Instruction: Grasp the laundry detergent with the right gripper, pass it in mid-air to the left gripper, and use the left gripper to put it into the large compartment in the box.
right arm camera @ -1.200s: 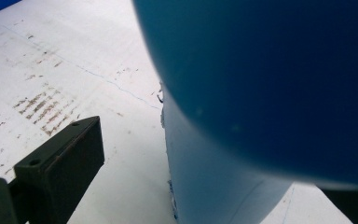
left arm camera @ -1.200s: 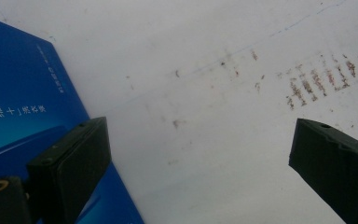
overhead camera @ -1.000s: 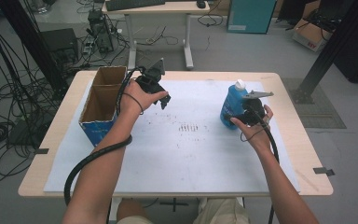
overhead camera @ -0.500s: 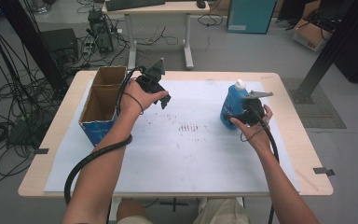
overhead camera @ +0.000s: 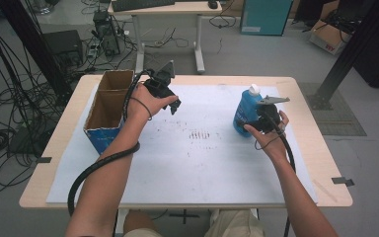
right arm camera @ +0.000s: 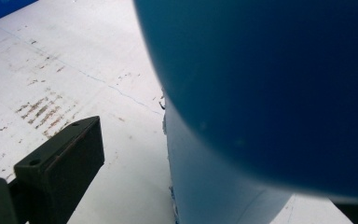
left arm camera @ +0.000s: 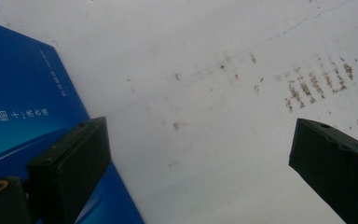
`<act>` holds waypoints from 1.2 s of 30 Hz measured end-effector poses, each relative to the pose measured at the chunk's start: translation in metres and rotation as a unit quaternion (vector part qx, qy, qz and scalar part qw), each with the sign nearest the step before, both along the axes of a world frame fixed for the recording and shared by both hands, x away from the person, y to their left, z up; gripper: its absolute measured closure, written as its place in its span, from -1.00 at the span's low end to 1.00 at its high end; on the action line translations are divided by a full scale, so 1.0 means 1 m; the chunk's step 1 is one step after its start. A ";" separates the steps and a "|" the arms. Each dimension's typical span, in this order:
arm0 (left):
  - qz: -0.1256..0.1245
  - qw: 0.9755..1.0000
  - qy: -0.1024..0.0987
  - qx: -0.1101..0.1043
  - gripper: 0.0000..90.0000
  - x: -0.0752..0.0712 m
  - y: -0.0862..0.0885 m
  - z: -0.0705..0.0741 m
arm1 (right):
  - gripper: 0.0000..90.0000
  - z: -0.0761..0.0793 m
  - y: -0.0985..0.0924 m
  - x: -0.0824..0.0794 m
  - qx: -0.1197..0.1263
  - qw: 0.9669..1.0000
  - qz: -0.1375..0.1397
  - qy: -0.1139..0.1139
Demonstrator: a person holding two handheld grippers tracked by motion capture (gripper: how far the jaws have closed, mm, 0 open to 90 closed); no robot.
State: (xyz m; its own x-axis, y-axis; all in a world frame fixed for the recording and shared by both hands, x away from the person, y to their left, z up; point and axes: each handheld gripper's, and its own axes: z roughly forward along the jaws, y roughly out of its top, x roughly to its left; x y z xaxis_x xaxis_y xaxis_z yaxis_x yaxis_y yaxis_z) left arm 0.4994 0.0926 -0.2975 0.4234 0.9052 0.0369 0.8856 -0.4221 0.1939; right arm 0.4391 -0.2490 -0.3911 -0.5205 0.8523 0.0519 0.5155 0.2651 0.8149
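Two grippers are in my hands over the white paper-covered wooden table (overhead camera: pixel 177 173); an open blue-sided cardboard box (overhead camera: pixel 103 116) stands at its left edge. My left gripper (overhead camera: pixel 170 101) hangs just right of that box, jaws spread wide and empty. My right gripper (overhead camera: pixel 256 121) is at the upright blue plastic bottle with a white cap (overhead camera: pixel 246 111) at the table's right, jaws apart, one on its near-left side; whether they touch it I cannot tell.

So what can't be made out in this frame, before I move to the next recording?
- Right tool grip: in the right gripper view the blue bottle covers the far jaw, so contact is unclear; in the high view the hand covers it.
- Bottle label: too close and blurred in the right gripper view.
- Cardboard box contents: its walls hide the bottom in the high view.
- Box print: cut off by the edge, too small.
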 end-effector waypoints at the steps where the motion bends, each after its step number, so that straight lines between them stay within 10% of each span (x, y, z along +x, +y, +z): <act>1: 0.001 1.000 -0.001 0.000 -0.87 0.000 0.000 0.000 | -0.96 0.000 0.000 0.000 0.000 1.000 0.001 0.000; 36: 0.005 1.000 -0.003 -0.002 -0.87 -0.001 0.002 0.002 | -0.94 -0.002 0.001 0.001 -0.001 1.000 0.002 -0.007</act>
